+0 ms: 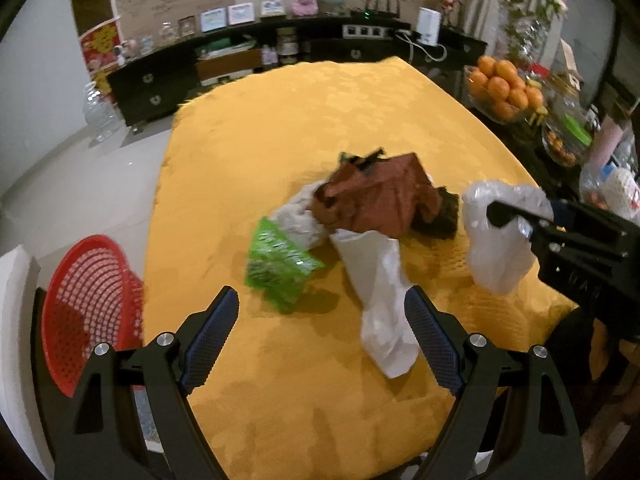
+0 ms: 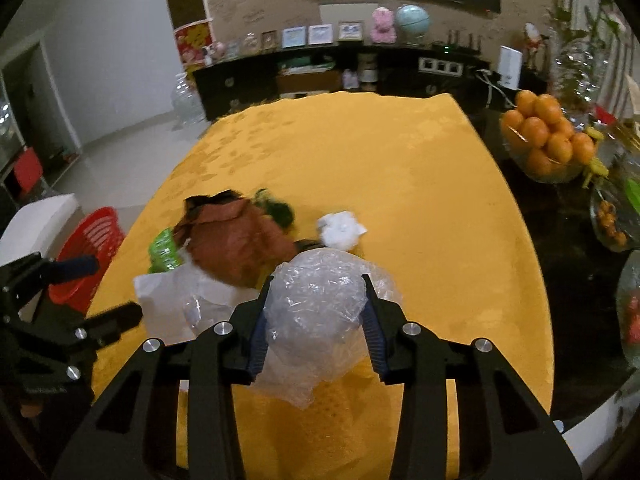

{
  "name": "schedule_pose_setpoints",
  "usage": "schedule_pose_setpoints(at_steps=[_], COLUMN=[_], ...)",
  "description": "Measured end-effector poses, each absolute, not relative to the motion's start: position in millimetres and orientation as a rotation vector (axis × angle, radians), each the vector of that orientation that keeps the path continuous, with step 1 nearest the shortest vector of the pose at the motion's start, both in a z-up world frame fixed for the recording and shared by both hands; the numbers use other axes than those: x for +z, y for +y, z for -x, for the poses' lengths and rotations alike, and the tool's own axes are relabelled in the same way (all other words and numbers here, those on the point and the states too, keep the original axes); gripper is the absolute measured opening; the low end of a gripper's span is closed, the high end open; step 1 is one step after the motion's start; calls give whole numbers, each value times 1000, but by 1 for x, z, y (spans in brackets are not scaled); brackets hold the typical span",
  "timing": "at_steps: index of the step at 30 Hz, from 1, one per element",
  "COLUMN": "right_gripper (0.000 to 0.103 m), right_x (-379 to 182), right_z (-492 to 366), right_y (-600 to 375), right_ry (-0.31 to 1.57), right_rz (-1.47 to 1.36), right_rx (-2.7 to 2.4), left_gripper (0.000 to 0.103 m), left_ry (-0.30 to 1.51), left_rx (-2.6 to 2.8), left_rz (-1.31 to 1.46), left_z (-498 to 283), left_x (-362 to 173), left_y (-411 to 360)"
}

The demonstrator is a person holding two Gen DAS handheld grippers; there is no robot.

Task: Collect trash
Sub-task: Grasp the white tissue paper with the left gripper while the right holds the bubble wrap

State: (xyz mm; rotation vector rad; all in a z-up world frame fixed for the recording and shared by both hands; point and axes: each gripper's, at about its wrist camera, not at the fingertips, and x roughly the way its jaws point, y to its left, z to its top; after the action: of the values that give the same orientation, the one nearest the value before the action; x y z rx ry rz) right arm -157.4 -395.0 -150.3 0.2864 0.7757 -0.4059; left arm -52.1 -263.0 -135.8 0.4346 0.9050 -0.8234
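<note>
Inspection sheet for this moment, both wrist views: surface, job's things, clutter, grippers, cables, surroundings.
Surface: yellow tablecloth, wrinkled near the trash.
Job's things: brown paper bag, green wrapper, white plastic bag, crumpled tissue, clear plastic bag; red basket off the table's left edge.
Clutter: nothing seen beyond the trash.
Grippers: left gripper open, empty; right gripper closed on the clear plastic bag.
Cables: white cord by the sideboard.
Surroundings: bowl of oranges, dark sideboard.

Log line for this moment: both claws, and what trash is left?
right claw: shut on clear plastic bag | left claw: open, empty | on table: white bag, green wrapper, brown paper
</note>
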Motion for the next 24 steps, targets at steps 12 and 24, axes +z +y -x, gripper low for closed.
schedule_pose_setpoints(at_steps=[12, 24], right_gripper=[39, 39], right_x=[-160, -166], right_z=[164, 157], right_y=[-416, -416], right_ry=[766, 772], right_rz=[-326, -330], right_rx=[-440, -429], left_gripper=[77, 14], left_ry=[1015, 1052], left_rx=[-852, -881], left_rz=[-461, -434], left_z=[41, 38], left_x=[-178, -184], left_y=[-315, -312])
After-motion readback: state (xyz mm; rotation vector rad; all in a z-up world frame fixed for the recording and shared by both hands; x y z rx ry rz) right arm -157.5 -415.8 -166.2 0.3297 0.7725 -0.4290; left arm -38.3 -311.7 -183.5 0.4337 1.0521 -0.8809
